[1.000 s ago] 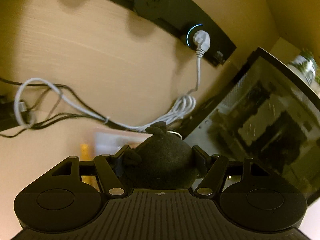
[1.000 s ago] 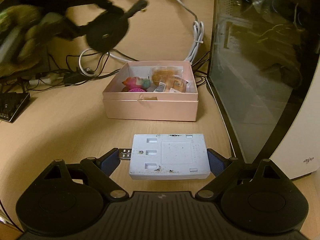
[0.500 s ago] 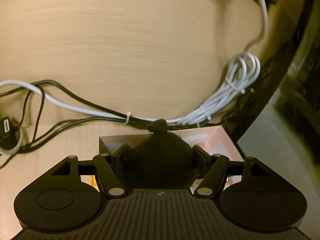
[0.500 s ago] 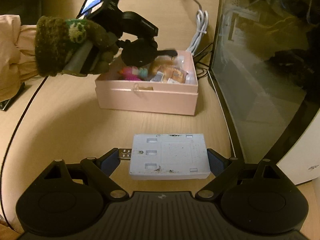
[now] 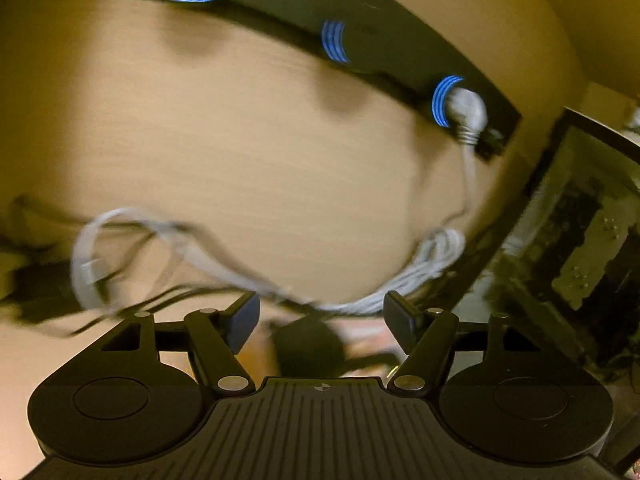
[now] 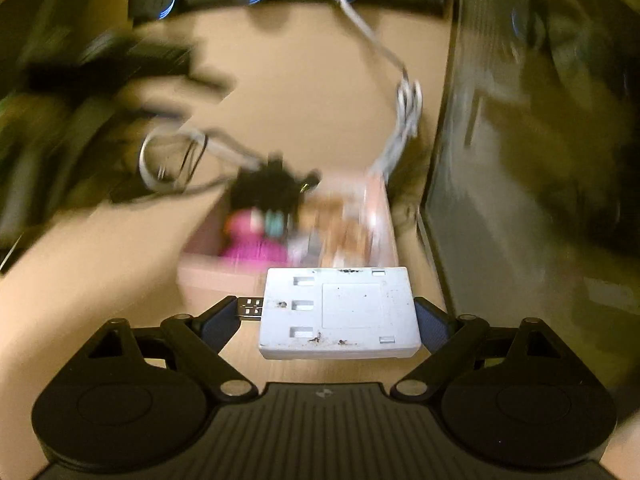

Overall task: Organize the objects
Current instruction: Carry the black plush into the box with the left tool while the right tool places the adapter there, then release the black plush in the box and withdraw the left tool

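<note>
The left hand-held gripper (image 5: 321, 312) stands released above the pink box (image 6: 208, 280), its jaws wide apart with nothing between the pads. A dark, fuzzy toy (image 5: 310, 348) lies just below and forward of the jaws, apart from both pads; in the right wrist view the same toy (image 6: 264, 190) sits at the far end of the box, though blur prevents confirming whether it has settled. The right hand-held gripper (image 6: 328, 320) is clamped on a flat white device (image 6: 340, 312) with a plug at its side, both pads pressing its short ends, and holds it just in front of the near wall of the box. The box already contains a pink toy (image 6: 248, 240) and several wrapped items (image 6: 336, 224). White and black cables (image 5: 168, 248) trail across the tabletop (image 5: 240, 152) behind the box. Judged status: the dark toy is delivered, earlier items are stowed, and the white device remains to be carried over the rim and released inside.
</note>
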Action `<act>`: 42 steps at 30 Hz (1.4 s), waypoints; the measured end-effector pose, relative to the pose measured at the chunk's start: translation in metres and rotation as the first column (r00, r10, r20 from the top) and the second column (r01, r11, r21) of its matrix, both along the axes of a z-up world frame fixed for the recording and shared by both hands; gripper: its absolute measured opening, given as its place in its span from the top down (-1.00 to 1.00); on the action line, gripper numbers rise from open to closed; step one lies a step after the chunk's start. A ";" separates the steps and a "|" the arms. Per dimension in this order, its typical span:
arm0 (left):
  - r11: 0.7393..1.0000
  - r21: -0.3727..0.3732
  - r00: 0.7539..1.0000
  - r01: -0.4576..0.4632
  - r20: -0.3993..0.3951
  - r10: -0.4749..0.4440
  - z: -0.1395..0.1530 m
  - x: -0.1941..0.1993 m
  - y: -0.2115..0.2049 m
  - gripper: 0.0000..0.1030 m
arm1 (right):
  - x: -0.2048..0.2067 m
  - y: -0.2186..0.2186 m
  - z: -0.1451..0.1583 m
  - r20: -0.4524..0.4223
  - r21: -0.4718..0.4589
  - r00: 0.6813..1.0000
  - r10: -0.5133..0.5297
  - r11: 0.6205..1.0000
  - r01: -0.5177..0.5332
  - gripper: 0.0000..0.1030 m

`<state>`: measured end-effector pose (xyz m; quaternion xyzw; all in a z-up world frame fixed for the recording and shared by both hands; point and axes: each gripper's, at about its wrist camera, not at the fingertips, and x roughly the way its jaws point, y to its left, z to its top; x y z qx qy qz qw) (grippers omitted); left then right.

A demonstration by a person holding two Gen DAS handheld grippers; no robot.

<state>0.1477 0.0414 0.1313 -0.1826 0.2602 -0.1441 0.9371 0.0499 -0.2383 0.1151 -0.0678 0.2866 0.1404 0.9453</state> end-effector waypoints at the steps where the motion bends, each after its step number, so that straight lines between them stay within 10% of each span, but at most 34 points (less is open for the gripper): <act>1: 1.000 0.009 1.000 -0.022 -0.020 0.022 -0.005 -0.008 0.010 -0.42 | 0.011 0.003 0.007 0.026 0.006 1.000 -0.002 1.000 0.001 -0.76; 9: 0.999 0.016 0.963 -0.049 -0.265 0.052 -0.068 -0.041 0.058 -0.42 | 0.102 0.028 0.015 -0.056 0.050 0.998 -0.032 0.998 0.035 -0.87; 27: 0.971 0.215 0.975 0.105 -0.217 -0.058 -0.091 0.104 0.003 -0.20 | -0.026 0.028 -0.014 -0.089 -0.096 0.991 -0.101 0.991 0.092 -0.87; 42: 0.961 0.234 0.965 0.147 -0.247 -0.088 -0.101 0.095 -0.005 -0.05 | -0.037 0.017 -0.030 -0.167 -0.086 0.970 -0.177 0.983 0.164 -0.87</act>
